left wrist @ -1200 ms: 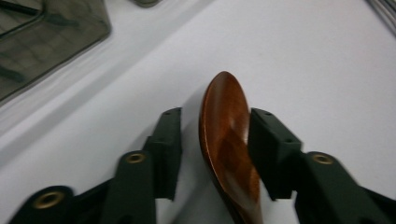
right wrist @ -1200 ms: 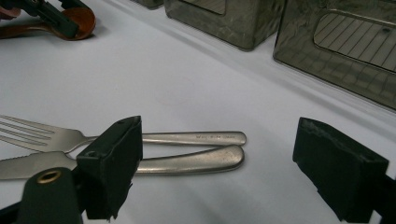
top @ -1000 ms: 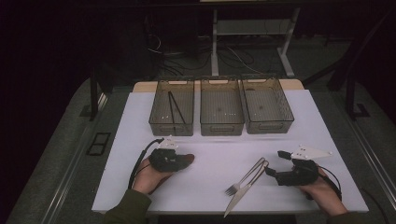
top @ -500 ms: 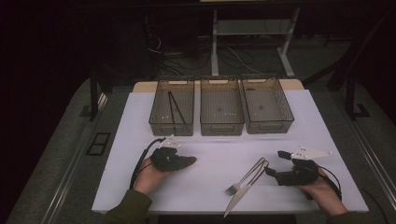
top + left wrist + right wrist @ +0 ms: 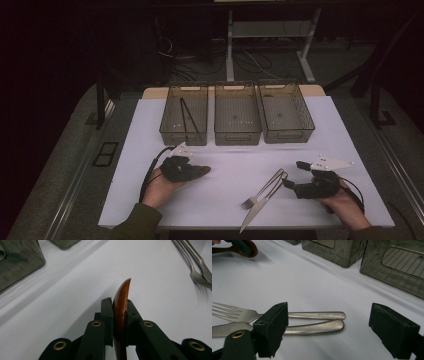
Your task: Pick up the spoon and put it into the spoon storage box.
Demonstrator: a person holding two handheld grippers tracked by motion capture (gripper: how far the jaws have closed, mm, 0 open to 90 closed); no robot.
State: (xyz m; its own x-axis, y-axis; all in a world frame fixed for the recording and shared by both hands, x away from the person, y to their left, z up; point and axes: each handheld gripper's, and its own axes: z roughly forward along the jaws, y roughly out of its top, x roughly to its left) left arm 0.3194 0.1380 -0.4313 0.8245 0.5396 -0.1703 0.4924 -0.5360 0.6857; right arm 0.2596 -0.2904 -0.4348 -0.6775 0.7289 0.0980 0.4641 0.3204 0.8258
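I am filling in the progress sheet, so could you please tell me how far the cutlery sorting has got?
Done: dark chopsticks lie in the left bin. In hand: the left tool is shut on a wooden spoon. Left: the fork and knife lie on the table before the open right tool.

Dim room, bright tabletop (surroundings near black).

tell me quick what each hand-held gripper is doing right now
Left hand-held gripper: closed on a brown wooden spoon.
Right hand-held gripper: open, holding nothing; the fork and knife lie on the table beyond it.
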